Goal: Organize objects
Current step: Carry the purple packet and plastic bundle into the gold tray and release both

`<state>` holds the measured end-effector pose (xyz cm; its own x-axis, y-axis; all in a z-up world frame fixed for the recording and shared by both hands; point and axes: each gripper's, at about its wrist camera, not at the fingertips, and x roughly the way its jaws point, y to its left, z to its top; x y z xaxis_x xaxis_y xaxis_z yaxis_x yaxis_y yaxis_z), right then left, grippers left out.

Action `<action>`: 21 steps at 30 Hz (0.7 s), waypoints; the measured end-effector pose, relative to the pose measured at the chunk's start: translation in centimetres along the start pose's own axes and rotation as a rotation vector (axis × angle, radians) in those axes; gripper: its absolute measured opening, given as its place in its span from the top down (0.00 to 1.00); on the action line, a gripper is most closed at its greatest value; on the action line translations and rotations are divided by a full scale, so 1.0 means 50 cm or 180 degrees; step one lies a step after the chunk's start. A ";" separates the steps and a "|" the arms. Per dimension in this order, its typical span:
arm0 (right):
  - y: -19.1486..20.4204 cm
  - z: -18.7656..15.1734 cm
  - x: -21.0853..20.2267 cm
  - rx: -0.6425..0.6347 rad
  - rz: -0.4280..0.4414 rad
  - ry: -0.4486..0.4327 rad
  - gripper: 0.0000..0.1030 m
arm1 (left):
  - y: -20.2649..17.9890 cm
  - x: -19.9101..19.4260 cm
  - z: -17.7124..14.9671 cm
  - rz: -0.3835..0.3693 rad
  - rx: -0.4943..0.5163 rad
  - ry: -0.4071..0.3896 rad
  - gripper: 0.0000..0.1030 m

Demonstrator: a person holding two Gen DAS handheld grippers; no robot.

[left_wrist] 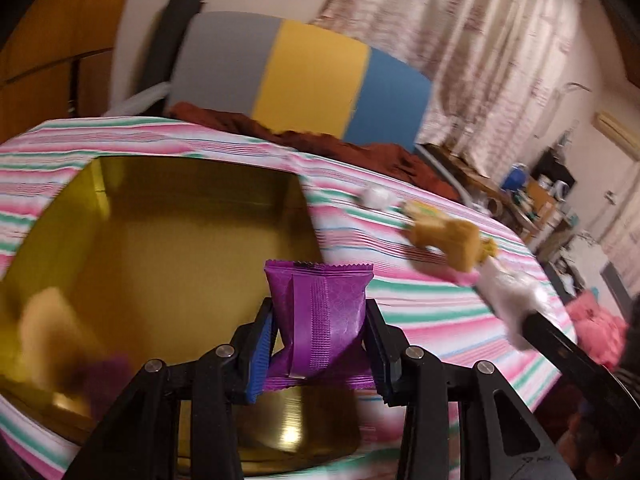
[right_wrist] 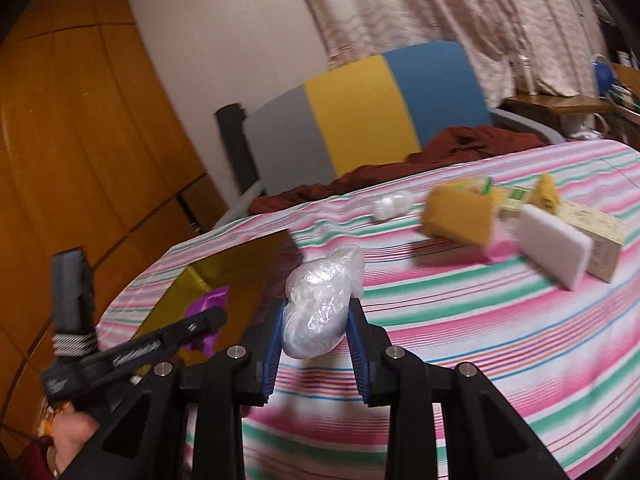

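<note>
A: Purple packet [left_wrist: 318, 316] — pinched between the blue pads of the left gripper [left_wrist: 318, 344], held upright right over the near edge of the gold tin [left_wrist: 104, 184]. Tin sits on the striped tablecloth [left_wrist: 420, 320].

B: And the other hand?

A: Right gripper [right_wrist: 316, 320] clamped on a crinkly clear plastic bundle [right_wrist: 324, 304], above the cloth, just beside the tin's far corner. In the left view it shows at the right edge [left_wrist: 508, 300].

B: Anything in the tin already?

A: Blurry pale shape and a purple smudge low on the left side. Can't say if objects or reflections.

B: Step in hand?

A: My guess: drop the packet into the tin. To do it well, move it further over the tin floor, clear of the rim, lower before opening the jaws so it doesn't bounce on the metal. Packet is light and crimped, may cling to a pad, so open wide. Bring the bundle in after, not together; the two grippers are close and could knock each other.

B: What's left on the table?

A: Small white wad [right_wrist: 392, 206], tan sponge-like block [right_wrist: 460, 216], white foam block [right_wrist: 554, 252], a cream carton [right_wrist: 600, 236] behind it, yellow bits further back. All well apart from the tin.

B: Any readable text?

A: None. Packet shows only a scale-like pattern and back seam. Carton has print, too blurred. Some lettering on the left gripper's body in the right view, unreadable.
</note>
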<state>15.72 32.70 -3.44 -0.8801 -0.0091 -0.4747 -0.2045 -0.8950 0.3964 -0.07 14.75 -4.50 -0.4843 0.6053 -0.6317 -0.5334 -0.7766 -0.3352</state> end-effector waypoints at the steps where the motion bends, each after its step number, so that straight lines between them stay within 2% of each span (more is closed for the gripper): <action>1: 0.013 0.000 0.004 -0.0038 0.0058 0.0026 0.71 | 0.021 0.002 0.007 0.0057 -0.0026 0.0026 0.59; 5: 0.068 -0.007 0.021 -0.0220 0.0221 0.0121 0.71 | 0.083 0.011 0.021 0.0230 -0.0160 0.0108 0.59; 7: 0.115 -0.015 0.048 -0.0397 0.0343 0.0256 0.71 | 0.115 0.013 0.024 0.0277 -0.0276 0.0133 0.59; 15: 0.192 -0.038 0.113 -0.0586 0.0535 0.0562 0.71 | 0.193 0.008 0.050 0.0406 -0.0466 0.0116 0.59; 19: 0.219 -0.053 0.137 -0.0651 0.0618 0.0676 0.71 | 0.225 0.021 0.060 0.0446 -0.0575 0.0190 0.58; 21: 0.232 -0.061 0.156 -0.0698 0.0617 0.0774 0.71 | 0.237 0.019 0.060 0.0464 -0.0619 0.0196 0.51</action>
<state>7.80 20.89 -4.96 -0.7607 -0.2695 -0.5905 0.0754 -0.9403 0.3320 -8.91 6.67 -6.97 -0.4999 0.4771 -0.7228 -0.3145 -0.8776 -0.3618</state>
